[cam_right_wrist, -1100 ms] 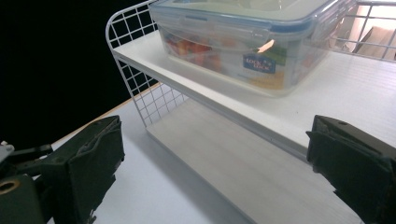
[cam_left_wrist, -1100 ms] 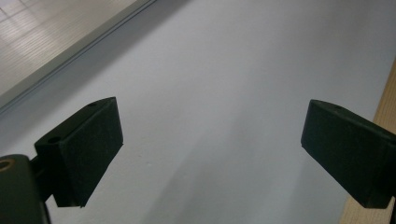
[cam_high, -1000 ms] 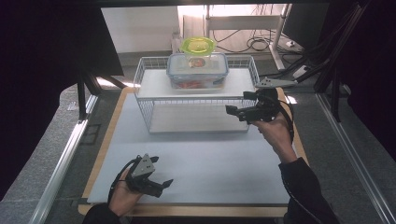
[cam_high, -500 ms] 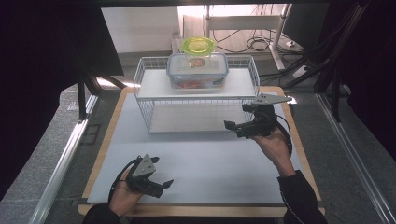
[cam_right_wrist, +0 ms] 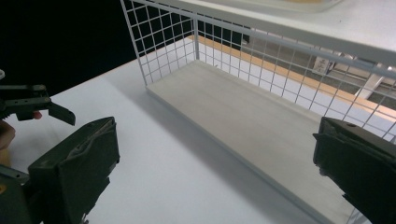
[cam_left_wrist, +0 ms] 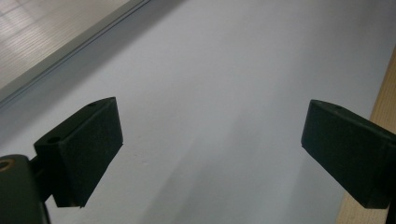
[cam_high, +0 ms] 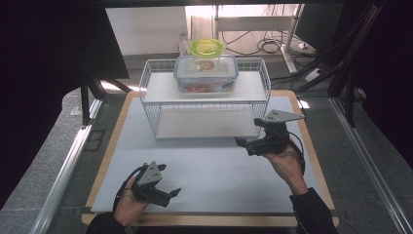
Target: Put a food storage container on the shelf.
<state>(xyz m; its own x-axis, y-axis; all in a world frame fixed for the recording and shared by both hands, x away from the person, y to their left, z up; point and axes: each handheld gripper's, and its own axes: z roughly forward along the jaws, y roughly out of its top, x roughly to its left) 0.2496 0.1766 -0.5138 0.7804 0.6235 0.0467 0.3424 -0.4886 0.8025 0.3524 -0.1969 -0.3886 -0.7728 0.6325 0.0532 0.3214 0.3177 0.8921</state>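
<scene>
High view: clear lidded plastic food box (cam_high: 206, 73) sits on the white wire rack's (cam_high: 204, 105) top shelf; right gripper (cam_high: 243, 143), released and empty, hangs before the rack. Left gripper view: left gripper (cam_left_wrist: 210, 154) gapes over bare mat. Right gripper view: jaws wide; probably best raised level before reaching.

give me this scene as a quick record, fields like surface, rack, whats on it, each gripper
surface: white mat on a wooden table
rack: white wire shelf rack, lower shelf bare
on rack top: clear food container with blue-rimmed lid, green-lidded cup behind it
left gripper: open, holds nothing, low over the mat's near left
right gripper: open, holds nothing, in front of the rack's right end, pointing left
</scene>
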